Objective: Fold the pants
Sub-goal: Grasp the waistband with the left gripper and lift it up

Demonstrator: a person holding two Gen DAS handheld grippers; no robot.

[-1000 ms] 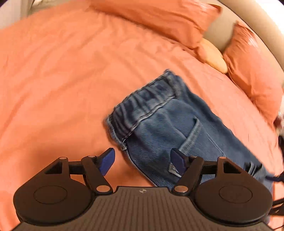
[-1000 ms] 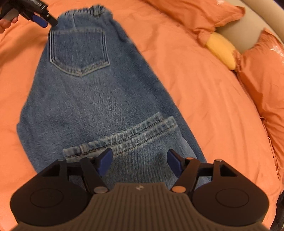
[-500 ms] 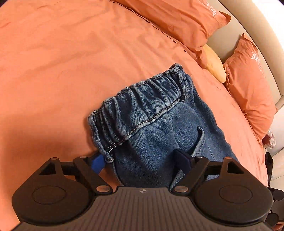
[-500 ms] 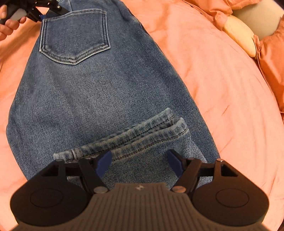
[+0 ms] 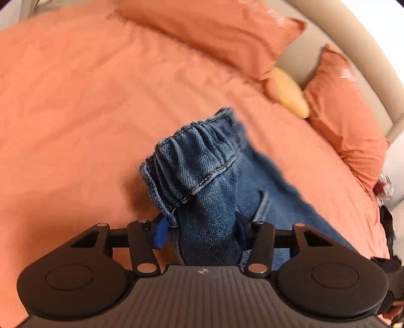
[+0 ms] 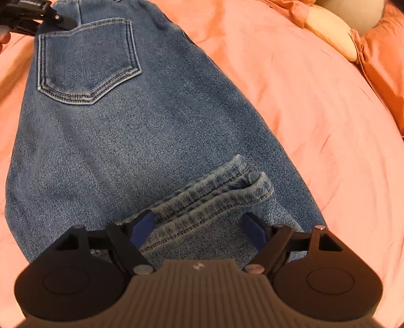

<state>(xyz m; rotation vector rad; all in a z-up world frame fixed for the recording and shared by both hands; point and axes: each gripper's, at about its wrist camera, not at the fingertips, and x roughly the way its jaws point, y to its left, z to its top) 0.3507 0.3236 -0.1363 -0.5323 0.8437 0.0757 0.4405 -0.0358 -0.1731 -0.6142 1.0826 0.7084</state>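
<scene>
1. Where the left wrist view looks down past its own tongs, the left gripper (image 5: 202, 230) has a bunched corner of the jeans (image 5: 202, 181) between its blue pads, and its jaws are closing on that denim. The right pad presses the cloth; whether the left pad (image 5: 160, 233) touches it yet I cannot tell.
2. In the same view the elastic waistband (image 5: 186, 156) stands up just beyond the gripper, lifted off the bed (image 5: 75, 101). The rest of the jeans trails away to the right of the waistband, blurred.
3. Beyond the jeans, at the head of the bed, lie two orange pillows (image 5: 214, 32) with a yellow cushion (image 5: 290, 93) between them.
4. In the right wrist view the jeans (image 6: 126, 141) lie flat on the bed (image 6: 315, 113), back pocket (image 6: 88, 60) facing up, near the top of the frame.
5. The leg hems (image 6: 214, 194) are folded up over the thighs, well below the pocket, and lie doubled.
6. The right gripper (image 6: 199, 228) sits over those hems with its jaws opening wide. Denim lies between the pads, but they stand clear of it and hold nothing.
7. Above and left of the pocket, the left gripper (image 6: 50, 17) bites at the waist edge, with a fingertip showing at the frame edge.
</scene>
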